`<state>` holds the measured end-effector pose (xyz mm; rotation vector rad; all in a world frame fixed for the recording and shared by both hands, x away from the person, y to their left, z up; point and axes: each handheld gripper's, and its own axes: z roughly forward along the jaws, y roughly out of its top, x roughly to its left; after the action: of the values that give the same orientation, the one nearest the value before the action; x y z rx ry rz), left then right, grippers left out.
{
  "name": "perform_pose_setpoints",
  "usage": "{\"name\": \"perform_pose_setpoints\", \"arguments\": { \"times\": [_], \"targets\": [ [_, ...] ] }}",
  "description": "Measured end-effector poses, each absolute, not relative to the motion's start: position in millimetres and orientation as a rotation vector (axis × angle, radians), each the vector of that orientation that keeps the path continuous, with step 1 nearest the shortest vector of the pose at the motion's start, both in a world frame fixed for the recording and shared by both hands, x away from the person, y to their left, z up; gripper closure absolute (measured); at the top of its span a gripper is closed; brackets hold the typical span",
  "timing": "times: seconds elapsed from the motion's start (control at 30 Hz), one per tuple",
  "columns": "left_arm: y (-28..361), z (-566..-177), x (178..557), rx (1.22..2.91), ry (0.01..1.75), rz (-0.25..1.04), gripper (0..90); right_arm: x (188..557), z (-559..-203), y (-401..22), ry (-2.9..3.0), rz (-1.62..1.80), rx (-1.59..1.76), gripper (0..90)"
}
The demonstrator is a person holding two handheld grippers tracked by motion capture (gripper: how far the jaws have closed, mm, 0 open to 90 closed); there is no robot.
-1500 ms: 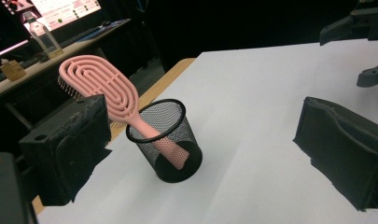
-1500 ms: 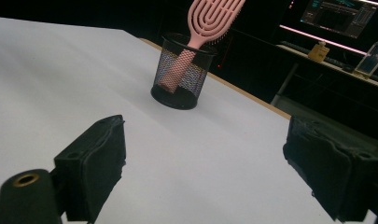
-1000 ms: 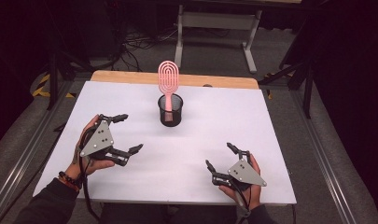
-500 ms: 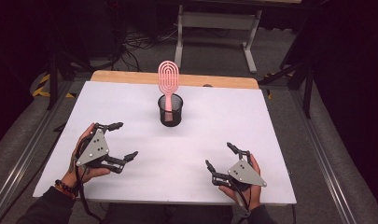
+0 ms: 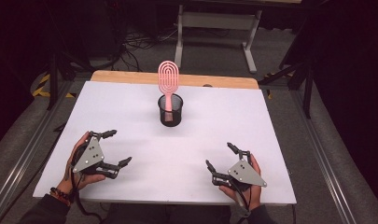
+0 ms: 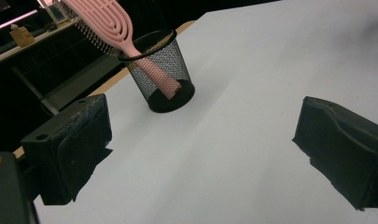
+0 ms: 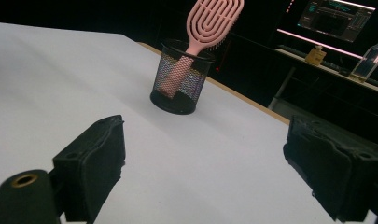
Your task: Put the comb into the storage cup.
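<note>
Pink vented hairbrush point(image 5: 168, 80) stands handle-down, leaning, in black mesh cup point(image 5: 170, 111) at mid-rear of white worktop point(image 5: 130, 112). Handle partly veiled by mesh; head top cut off in left gripper view. Left claw point(image 5: 116, 147) & right claw point(image 5: 220, 155): both spread wide, holding nothing, near front edge, well apart.

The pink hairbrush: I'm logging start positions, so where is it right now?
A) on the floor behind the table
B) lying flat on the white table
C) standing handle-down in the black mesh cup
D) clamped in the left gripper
C: the pink hairbrush stands handle-down in the black mesh cup, its head leaning on the rim, apart from both open grippers.
</note>
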<state>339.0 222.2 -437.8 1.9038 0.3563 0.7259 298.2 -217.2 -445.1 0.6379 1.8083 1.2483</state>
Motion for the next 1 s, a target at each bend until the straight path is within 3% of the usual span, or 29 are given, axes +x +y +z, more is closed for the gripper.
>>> {"name": "perform_pose_setpoints", "arguments": {
  "times": [0.53,1.0],
  "targets": [
    [263,-484,321,1.934,0.533,0.665,5.3,297,-448,-221,1.820,1.228,0.647,11.7],
    [263,-477,314,1.894,0.517,0.682,4.4,294,-447,-220,1.804,1.229,0.642,11.0]
  ]
}}
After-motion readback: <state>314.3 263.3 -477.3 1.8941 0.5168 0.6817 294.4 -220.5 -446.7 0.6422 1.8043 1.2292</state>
